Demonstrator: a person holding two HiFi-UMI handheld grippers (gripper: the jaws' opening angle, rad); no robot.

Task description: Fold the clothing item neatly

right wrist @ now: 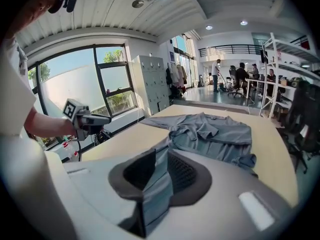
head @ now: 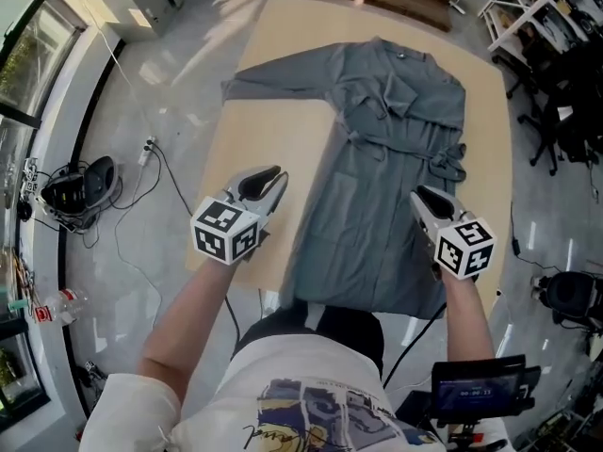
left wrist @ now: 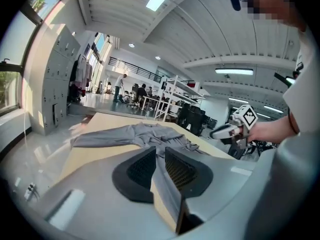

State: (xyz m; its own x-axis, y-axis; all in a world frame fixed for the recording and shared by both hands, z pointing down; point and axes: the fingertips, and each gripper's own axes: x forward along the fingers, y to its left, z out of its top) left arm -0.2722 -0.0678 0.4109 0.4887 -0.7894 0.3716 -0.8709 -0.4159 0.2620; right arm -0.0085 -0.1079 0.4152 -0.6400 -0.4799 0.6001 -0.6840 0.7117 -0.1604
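Observation:
A grey long-sleeved garment [head: 396, 158] lies spread on the light wooden table [head: 273, 130], collar at the far end and one sleeve stretched out to the left. My left gripper [head: 276, 182] hovers over the table beside the garment's left edge. In the left gripper view a strip of grey cloth [left wrist: 167, 194] is pinched between its jaws. My right gripper [head: 421, 199] is over the garment's lower right part, shut on a fold of the same cloth [right wrist: 157, 184]. The rest of the garment [right wrist: 215, 134] lies flat beyond it.
Cables and a black device [head: 85, 182] lie on the floor to the left, with a bottle [head: 57, 304] nearer. White shelving [head: 537, 8] and black chairs [head: 565, 111] stand to the right. A small screen [head: 480, 384] sits at the near right.

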